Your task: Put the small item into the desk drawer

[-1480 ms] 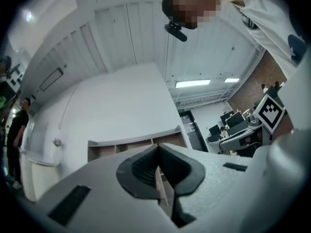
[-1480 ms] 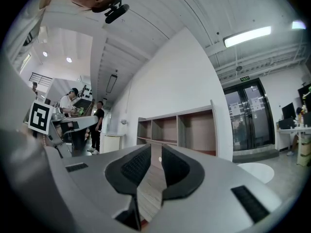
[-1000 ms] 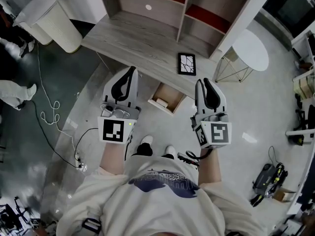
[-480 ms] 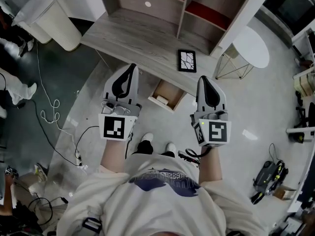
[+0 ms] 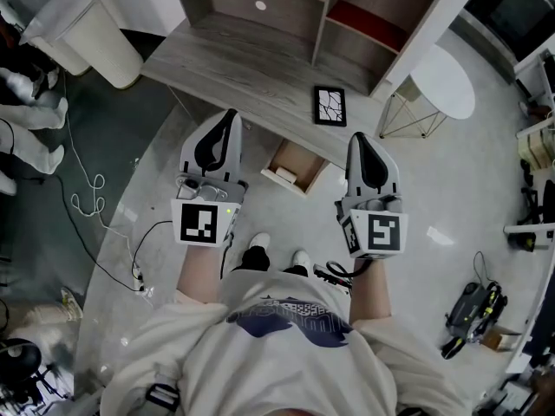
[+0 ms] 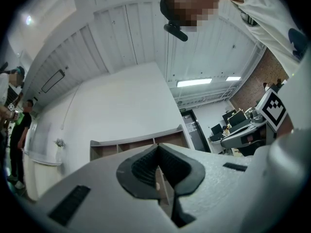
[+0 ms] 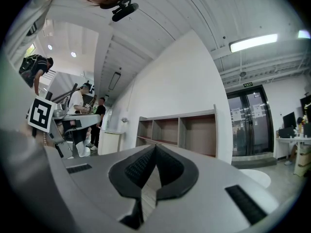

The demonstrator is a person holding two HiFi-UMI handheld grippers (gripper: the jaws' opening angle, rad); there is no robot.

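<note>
Grey wood-grain desk (image 5: 251,68) has got one black-framed picture (image 5: 329,107) and one open wooden drawer (image 5: 305,159). Two grey hand-held grippers, left gripper (image 5: 230,118) and right gripper (image 5: 357,139), both pressed together and empty, over a pale polished floor (image 5: 434,258).

- No word, number or brand can be read anywhere.
- The marker cube (image 5: 199,224) on the left hand-held gripper (image 5: 228,118) carries a black-and-white square code, without letters.
- The second marker cube (image 5: 384,232), on the right hand-held gripper (image 5: 358,139), carries another such code.
- The sign (image 7: 248,85) above the glass door (image 7: 250,125) is too small to read.
- The dark shirt print (image 5: 290,317) is unreadable.
</note>
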